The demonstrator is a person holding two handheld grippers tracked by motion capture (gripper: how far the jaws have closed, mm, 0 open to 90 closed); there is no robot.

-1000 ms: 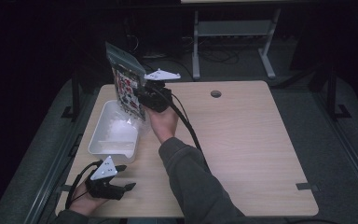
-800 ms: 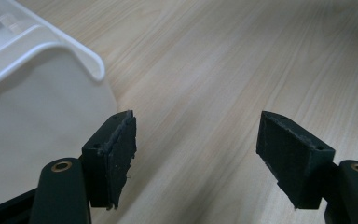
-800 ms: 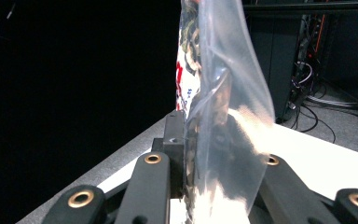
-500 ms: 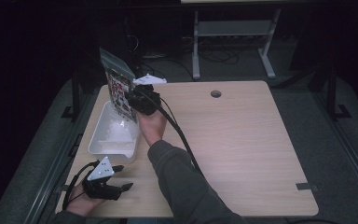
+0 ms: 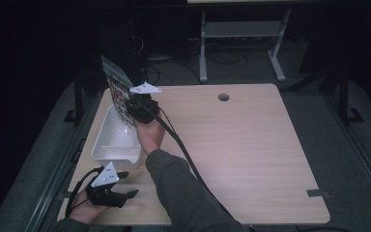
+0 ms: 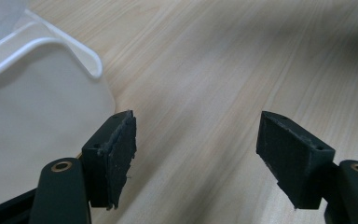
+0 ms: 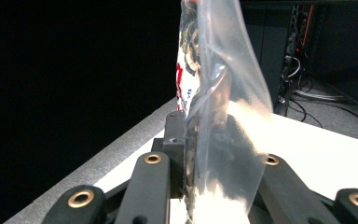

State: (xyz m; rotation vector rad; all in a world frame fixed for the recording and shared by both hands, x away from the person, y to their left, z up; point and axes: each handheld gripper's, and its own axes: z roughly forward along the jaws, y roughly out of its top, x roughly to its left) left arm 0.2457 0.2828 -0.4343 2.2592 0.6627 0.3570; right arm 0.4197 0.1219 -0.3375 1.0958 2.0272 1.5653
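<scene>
Bag (image 5: 117,92) moved left, over tray (image 5: 107,152) edge

Overhead cam looks down at your whole table (image 5: 251,145) from your side; your left gripper cam hugs that same tabletop, sharing the white tub (image 5: 116,140).

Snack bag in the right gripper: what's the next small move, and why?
Probably lower it a little further into the white bin, then let go. The right gripper is shut on the snack bag, which hangs upright above the bin's far end, its lower edge at the rim. The left gripper rests open on the table beside the bin's near end, out of the way.
</scene>
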